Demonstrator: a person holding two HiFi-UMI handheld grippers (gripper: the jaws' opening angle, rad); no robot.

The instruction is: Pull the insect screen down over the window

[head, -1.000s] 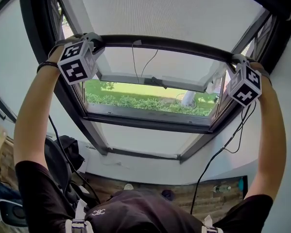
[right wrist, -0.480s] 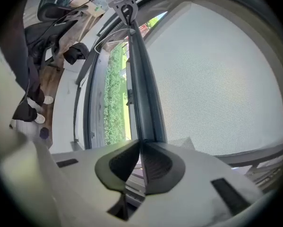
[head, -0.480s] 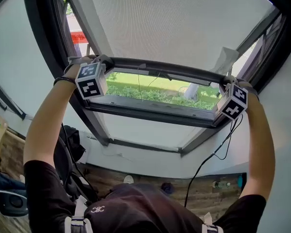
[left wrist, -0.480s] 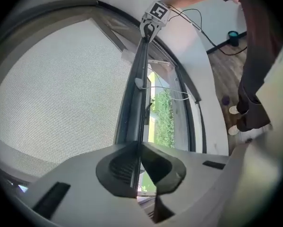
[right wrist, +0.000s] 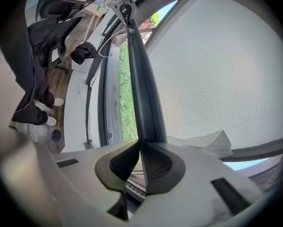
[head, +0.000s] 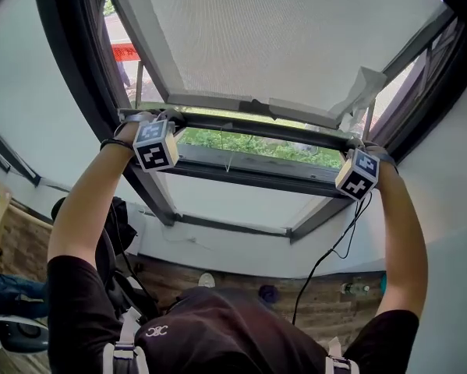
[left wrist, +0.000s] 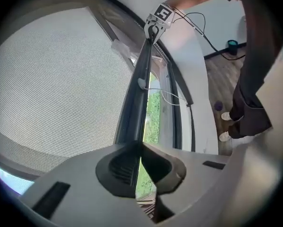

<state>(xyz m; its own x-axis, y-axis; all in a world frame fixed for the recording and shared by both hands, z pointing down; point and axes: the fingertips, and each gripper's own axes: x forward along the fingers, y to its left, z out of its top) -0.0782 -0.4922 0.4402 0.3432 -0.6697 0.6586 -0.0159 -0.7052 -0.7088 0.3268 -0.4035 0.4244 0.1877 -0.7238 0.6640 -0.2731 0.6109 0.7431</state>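
Note:
The insect screen (head: 280,37) is a grey mesh that covers most of the window. Its dark bottom bar (head: 264,127) runs across the opening, just above the lower window frame (head: 249,176). My left gripper (head: 168,118) is shut on the bar's left end. My right gripper (head: 359,144) is shut on its right end. In the left gripper view the jaws (left wrist: 139,148) pinch the bar (left wrist: 140,89), which runs off to the right gripper (left wrist: 155,26). In the right gripper view the jaws (right wrist: 140,148) clamp the bar (right wrist: 139,79), with the left gripper (right wrist: 122,4) at its far end.
A narrow strip of green plants (head: 256,142) shows between bar and frame. A crumpled flap of mesh (head: 364,88) hangs at the screen's right edge. A black cable (head: 327,263) drops from my right hand. An office chair (head: 112,240) and a wooden floor (head: 311,302) lie below.
Both grippers have come down together with the bar. The screen now covers far more of the window, and the open gap has shrunk to a thin strip.

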